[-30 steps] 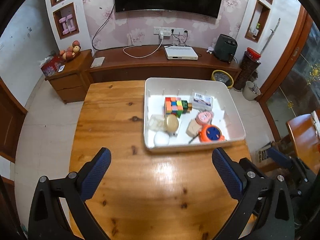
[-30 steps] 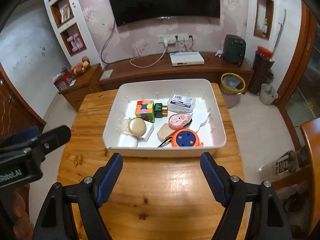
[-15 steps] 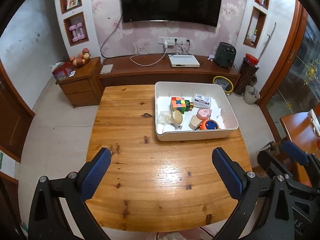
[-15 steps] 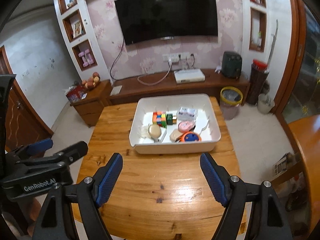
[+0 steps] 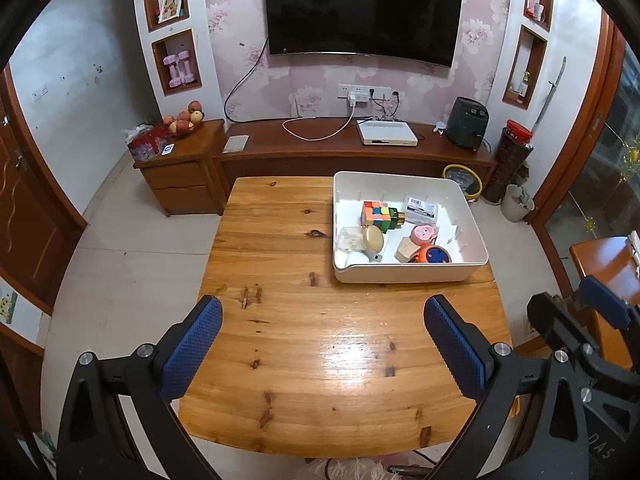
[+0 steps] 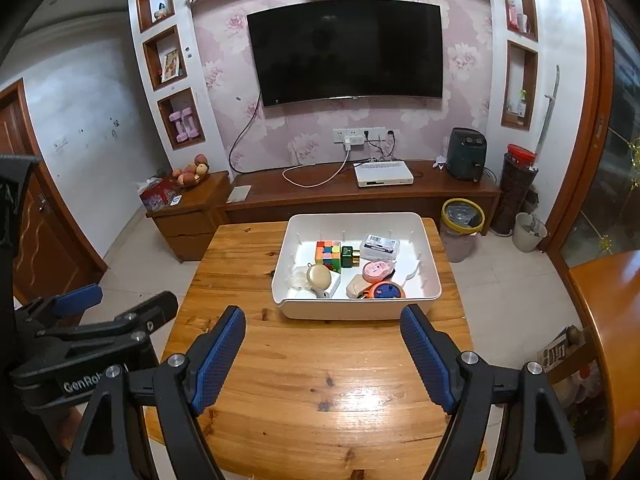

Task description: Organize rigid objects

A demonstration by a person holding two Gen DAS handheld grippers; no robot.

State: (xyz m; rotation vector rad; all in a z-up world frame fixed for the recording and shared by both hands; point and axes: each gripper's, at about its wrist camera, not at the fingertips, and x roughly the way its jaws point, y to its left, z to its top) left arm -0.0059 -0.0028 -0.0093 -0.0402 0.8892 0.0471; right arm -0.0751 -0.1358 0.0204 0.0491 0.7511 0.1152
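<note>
A white bin [image 5: 476, 236] [image 6: 356, 311] stands at the far right of a wooden table [image 5: 280, 320] [image 6: 312, 380]. In it lie a colour cube [image 5: 375, 216] [image 6: 328, 254], a green block [image 6: 349, 257], a clear box [image 6: 379, 246], a pink round case [image 6: 377, 270], an orange tape measure [image 5: 436, 255] [image 6: 386, 291] and a tan disc [image 5: 373, 237] [image 6: 319, 276]. My left gripper [image 5: 322, 316] hangs open and empty over the near table. My right gripper [image 6: 322, 326] is open and empty too, well short of the bin. The left tool's black frame [image 6: 92, 332] shows at the right wrist view's left edge.
Beyond the table runs a low wooden TV bench [image 6: 360, 192] with a white box and a dark appliance, under a wall TV [image 6: 348, 48]. A yellow-rimmed bin [image 6: 462, 216] stands on the floor by the table's far right. Another wooden table [image 6: 600, 320] is on the right.
Both grippers have pulled back and up from the bin, which looks much smaller and farther now. Their jaws kept the same width. The bin's contents have not moved.
</note>
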